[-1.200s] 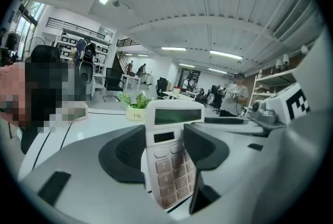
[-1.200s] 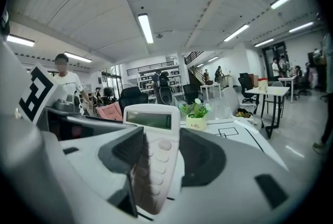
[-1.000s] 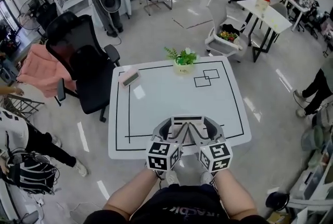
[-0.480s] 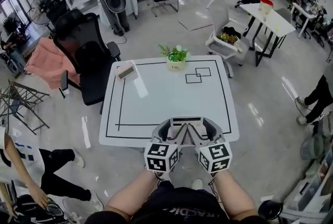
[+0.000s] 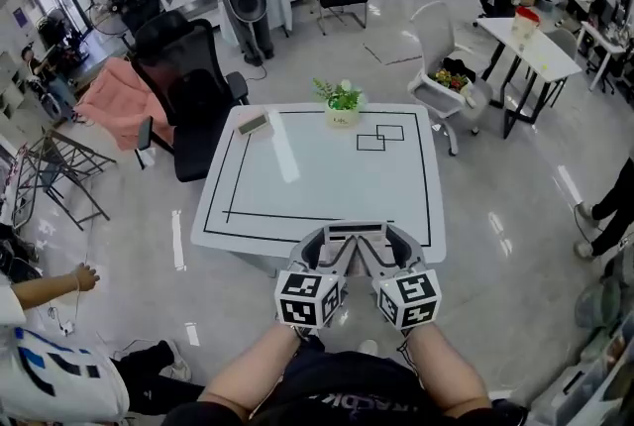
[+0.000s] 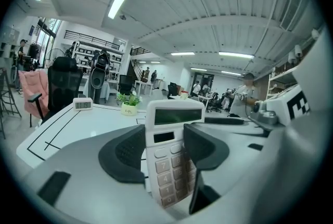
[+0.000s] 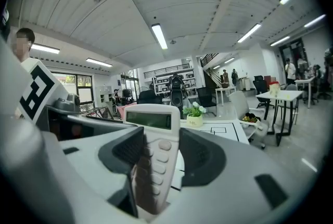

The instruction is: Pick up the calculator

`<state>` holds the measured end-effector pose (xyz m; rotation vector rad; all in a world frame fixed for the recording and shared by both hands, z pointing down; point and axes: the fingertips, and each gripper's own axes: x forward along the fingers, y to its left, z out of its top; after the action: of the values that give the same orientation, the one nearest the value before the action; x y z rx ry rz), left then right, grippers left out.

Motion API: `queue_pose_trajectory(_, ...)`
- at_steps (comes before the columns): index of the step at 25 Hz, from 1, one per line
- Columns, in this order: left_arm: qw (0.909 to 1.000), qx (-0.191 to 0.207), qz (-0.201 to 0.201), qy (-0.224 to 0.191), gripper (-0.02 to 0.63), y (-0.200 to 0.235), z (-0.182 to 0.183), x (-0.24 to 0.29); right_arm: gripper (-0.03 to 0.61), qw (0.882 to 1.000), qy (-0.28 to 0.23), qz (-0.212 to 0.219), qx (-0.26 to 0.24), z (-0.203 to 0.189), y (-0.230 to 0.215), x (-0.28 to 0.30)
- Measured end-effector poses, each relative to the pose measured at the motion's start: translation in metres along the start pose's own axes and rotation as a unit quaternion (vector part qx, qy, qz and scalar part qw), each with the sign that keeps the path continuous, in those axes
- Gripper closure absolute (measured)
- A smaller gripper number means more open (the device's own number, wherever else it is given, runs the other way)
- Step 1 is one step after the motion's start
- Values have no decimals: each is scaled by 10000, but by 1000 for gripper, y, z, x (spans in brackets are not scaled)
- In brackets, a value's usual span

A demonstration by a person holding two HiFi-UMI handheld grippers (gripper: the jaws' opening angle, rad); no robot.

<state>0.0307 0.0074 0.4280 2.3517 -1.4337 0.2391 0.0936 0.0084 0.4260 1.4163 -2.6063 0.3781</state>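
A pale calculator (image 5: 355, 233) with a grey display is held upright between my two grippers, off the white table (image 5: 260, 208) and just before its near edge. My left gripper (image 5: 331, 248) is shut on it; in the left gripper view the calculator (image 6: 167, 158) fills the gap of the left gripper (image 6: 165, 151), keys facing the camera. My right gripper (image 5: 382, 248) is also shut on it; in the right gripper view the calculator (image 7: 156, 155) stands edge-on in the right gripper (image 7: 158, 151), dark pads against both sides.
On the table stand a small potted plant (image 5: 342, 105) at the far edge and a small digital clock (image 5: 252, 124) at the far left corner. A black office chair (image 5: 193, 82) stands at the table's left, a white chair (image 5: 448, 67) at its right. A person (image 5: 50, 382) crouches low left.
The table has drawn away from me and looks smaller, and the view has swung. Both grippers stay together on the calculator, which now hangs in front of the near edge.
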Motion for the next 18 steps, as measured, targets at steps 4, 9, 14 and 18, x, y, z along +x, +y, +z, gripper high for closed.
queue_pose_trajectory(4, 9999, 35, 81, -77, 390, -7, 1, -5, 365, 9999, -63, 78, -35, 2, 0, -8)
queue_pose_trajectory(9, 9998, 68, 135, -118, 390, -13, 4, -14, 365, 9999, -104, 121, -43, 6, 4, -17)
queue_pose_trajectory(14, 9998, 77, 163, -131, 390, -13, 1, -13, 367, 9998, -114, 153, -34, 2, 4, -16)
queue_pose_trajectory(18, 9998, 78, 162, -113, 390, -13, -2, -14, 367, 9998, -106, 150, -18, 0, 5, -17)
